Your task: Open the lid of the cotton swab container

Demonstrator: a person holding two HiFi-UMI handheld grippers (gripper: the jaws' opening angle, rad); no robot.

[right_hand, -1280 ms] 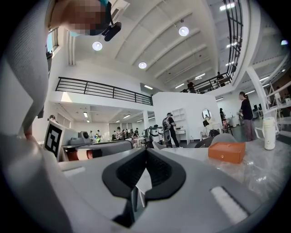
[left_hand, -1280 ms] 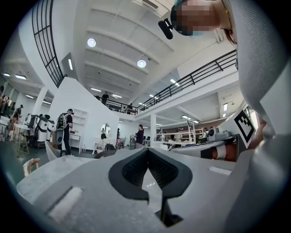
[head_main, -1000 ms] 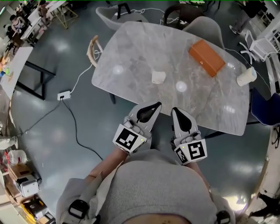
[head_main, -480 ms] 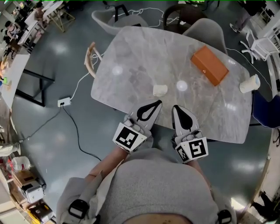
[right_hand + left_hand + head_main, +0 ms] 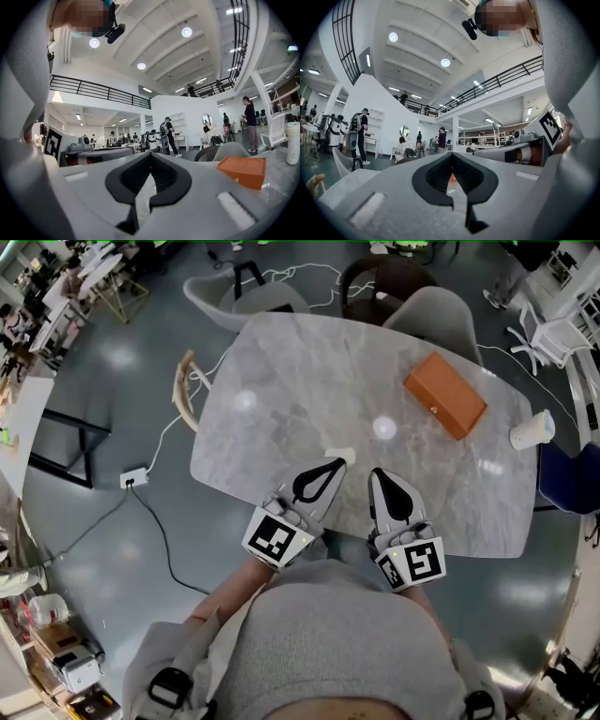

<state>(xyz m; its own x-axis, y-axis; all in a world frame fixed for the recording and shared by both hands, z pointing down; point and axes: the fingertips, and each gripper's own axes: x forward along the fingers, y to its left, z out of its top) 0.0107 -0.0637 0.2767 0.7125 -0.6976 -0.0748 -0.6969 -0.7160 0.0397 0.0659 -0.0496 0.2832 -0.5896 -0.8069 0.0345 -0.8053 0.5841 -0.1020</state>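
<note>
The cotton swab container (image 5: 343,455), a small whitish tub, stands on the grey marble table (image 5: 309,362) near its front edge. In the head view the tip of my left gripper (image 5: 335,464) partly covers it. The left gripper is shut and holds nothing. My right gripper (image 5: 378,474) hovers just to the container's right over the table edge, also shut and empty. In the left gripper view the jaws (image 5: 451,155) meet with nothing between them, and the same holds in the right gripper view (image 5: 150,154). Neither gripper view shows the container.
An orange box (image 5: 444,395) (image 5: 243,171) lies at the table's back right. A white cup (image 5: 532,430) (image 5: 293,143) stands at the right edge. Grey chairs (image 5: 433,302) stand behind the table and a wooden chair (image 5: 184,390) at its left. A power strip (image 5: 134,477) with cable lies on the floor.
In the head view the table and container have slid down toward the grippers, so the left tip now overlaps the container. Both grippers stay shut and side by side.
</note>
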